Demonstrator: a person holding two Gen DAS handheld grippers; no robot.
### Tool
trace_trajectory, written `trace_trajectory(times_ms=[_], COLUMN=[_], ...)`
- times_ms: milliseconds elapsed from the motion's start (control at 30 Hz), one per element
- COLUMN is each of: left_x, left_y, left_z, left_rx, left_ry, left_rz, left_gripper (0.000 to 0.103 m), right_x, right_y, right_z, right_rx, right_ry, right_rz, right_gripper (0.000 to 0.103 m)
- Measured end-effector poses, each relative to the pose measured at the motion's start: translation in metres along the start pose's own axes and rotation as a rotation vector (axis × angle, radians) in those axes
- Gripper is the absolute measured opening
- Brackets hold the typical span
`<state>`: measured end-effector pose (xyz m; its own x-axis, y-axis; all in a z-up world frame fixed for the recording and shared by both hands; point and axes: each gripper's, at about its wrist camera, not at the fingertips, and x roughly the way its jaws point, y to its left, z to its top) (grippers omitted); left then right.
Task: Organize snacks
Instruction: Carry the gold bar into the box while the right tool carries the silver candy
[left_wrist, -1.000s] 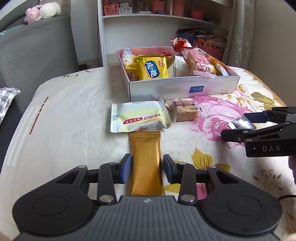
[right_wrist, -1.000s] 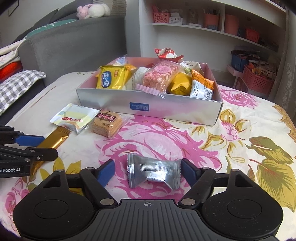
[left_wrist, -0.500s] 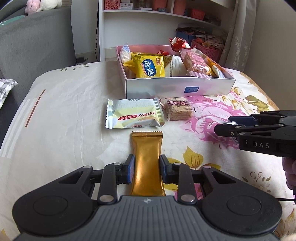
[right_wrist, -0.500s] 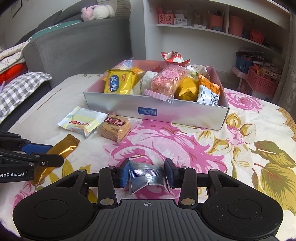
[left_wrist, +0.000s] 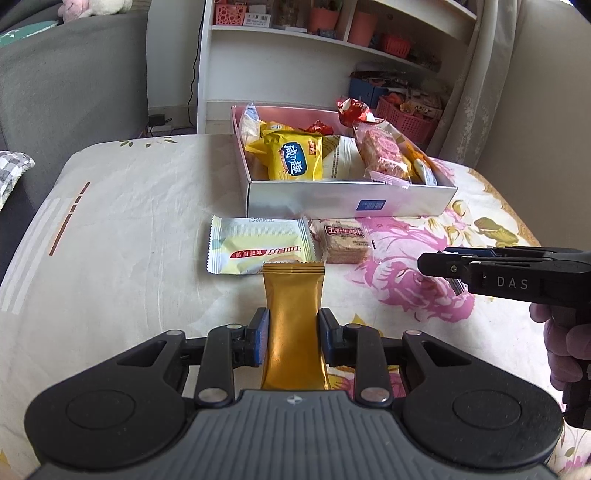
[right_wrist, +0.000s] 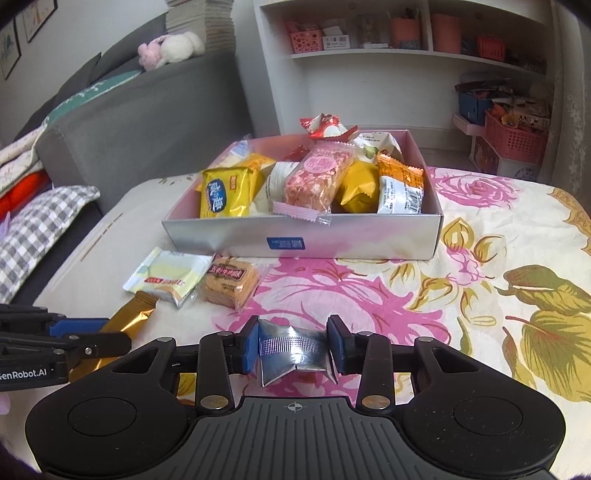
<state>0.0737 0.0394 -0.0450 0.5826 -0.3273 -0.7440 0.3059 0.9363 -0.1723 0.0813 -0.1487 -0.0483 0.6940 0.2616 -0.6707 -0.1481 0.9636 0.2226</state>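
Here, a gold snack bar (left_wrist: 293, 314) is clamped between the jaws of the left gripper (left_wrist: 293, 338), while a silver packet (right_wrist: 293, 349) is pinched in the right gripper (right_wrist: 293, 341); both are held near the snack box (right_wrist: 303, 236), which lies farther away on the floral cloth (right_wrist: 480, 295).

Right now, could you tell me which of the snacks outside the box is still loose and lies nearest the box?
The brown biscuit pack, beside the pale yellow packet; gold and silver ones are gripped.

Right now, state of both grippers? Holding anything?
Left gripper: jaws closed on the gold snack bar.
Right gripper: jaws closed on the crumpled silver packet.
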Motion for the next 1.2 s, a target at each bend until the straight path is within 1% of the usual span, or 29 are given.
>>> trace_trajectory(times_ms=[267, 600, 1033, 1200], left_x=[-0.007, -0.014, 0.001, 0.015], left_y=[0.0, -0.001, -0.01, -0.006], left_z=[0.009, 0.035, 0.064, 0.079], left_rx=[-0.024, -0.071, -0.109, -0.127], left_ry=[-0.026, -0.094, -0.141, -0.166], left_rz=[-0.02, -0.041, -0.057, -0.052], left_gripper=[0.026, 0.026, 0.026, 0.026], right_x=[-0.007, -0.017, -0.008, 0.0], right_y=[-0.003, -0.01, -0.028, -0.038], right_z=[0.01, 0.037, 0.059, 0.067], right_rx=[0.049, 0.145, 0.28, 0.306], right_ry=[-0.031, -0.109, -0.16, -0.17], right_rz=[0.017, 0.045, 0.023, -0.012], right_gripper=[0.037, 0.037, 0.037, 0.037])
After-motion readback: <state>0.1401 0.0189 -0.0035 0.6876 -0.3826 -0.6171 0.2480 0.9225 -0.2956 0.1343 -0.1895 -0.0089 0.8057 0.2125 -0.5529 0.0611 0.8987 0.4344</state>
